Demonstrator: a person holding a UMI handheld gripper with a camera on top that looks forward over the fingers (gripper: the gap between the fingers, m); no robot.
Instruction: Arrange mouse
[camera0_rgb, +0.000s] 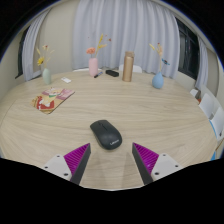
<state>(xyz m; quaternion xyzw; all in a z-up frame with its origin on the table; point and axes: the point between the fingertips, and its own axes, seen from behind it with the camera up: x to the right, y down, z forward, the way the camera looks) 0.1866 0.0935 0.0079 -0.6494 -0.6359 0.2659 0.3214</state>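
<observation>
The gripper (111, 158) hangs with its fingers spread apart and nothing between them. At twelve o'clock, just ahead, the black mouse (106, 134) blocks the straight path. Bare table (150, 110) lies open at one to three o'clock. A flat item (52, 99) sits at ten o'clock. Vases (93, 66) and a bottle (127, 67) line the far edge, well apart from the mouse.

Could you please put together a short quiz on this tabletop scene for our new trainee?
1. True or false: the fingers are shut on the mouse.
2. How many vases with flowers stand beyond the mouse?
3. What stands next to the pink vase: A) a tall brown bottle, B) a laptop?

Key: 1. False; the fingers are open, with the mouse just ahead of them. 2. Three. 3. A.
</observation>
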